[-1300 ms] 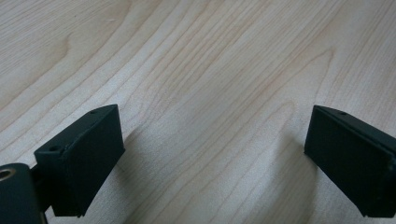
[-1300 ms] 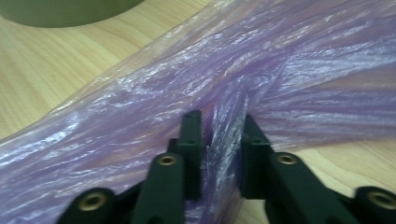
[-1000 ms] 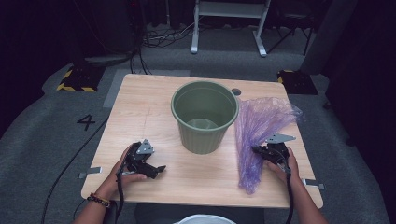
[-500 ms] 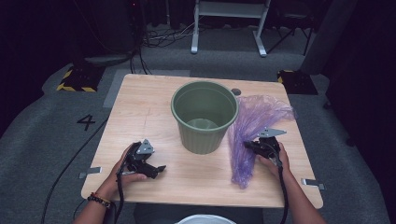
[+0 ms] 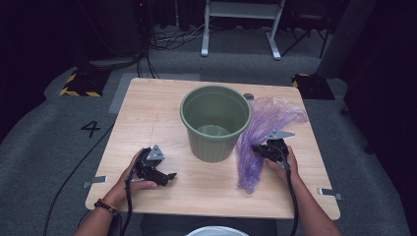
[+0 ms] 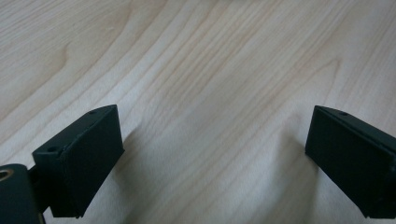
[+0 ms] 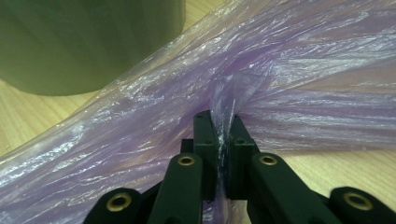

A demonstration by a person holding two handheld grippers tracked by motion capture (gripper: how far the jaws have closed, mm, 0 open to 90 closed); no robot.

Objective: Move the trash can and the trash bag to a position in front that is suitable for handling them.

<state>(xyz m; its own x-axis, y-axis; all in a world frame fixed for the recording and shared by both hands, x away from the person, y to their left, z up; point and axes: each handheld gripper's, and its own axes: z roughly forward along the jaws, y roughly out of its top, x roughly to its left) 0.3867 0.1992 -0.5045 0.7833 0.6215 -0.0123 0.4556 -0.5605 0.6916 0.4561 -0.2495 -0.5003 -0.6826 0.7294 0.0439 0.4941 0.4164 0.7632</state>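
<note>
A green bin (image 5: 215, 123) stands upright in the middle of the wooden table (image 5: 152, 118); its wall also shows in the right gripper view (image 7: 88, 42). A crumpled purple plastic bag (image 5: 260, 132) lies stretched along the bin's right side. My right gripper (image 5: 257, 147) is shut on a pinched fold of the purple bag (image 7: 261, 79), the film squeezed between its jaws (image 7: 223, 130). My left gripper (image 5: 169, 177) rests on the table at the front left, held by a hand. Its jaws stand wide open over bare wood (image 6: 215, 140) with nothing between them.
A small dark round spot (image 5: 248, 96) sits on the table behind the bin. A white rim (image 5: 216, 231) shows below the table's front edge. Grey carpet with a painted 4 (image 5: 92, 129), cables and a metal stand (image 5: 241, 29) surround the table.
My right gripper has moved left toward the bin, dragging the purple bag with it so the bag bunches against the bin. The left gripper has stayed put.
</note>
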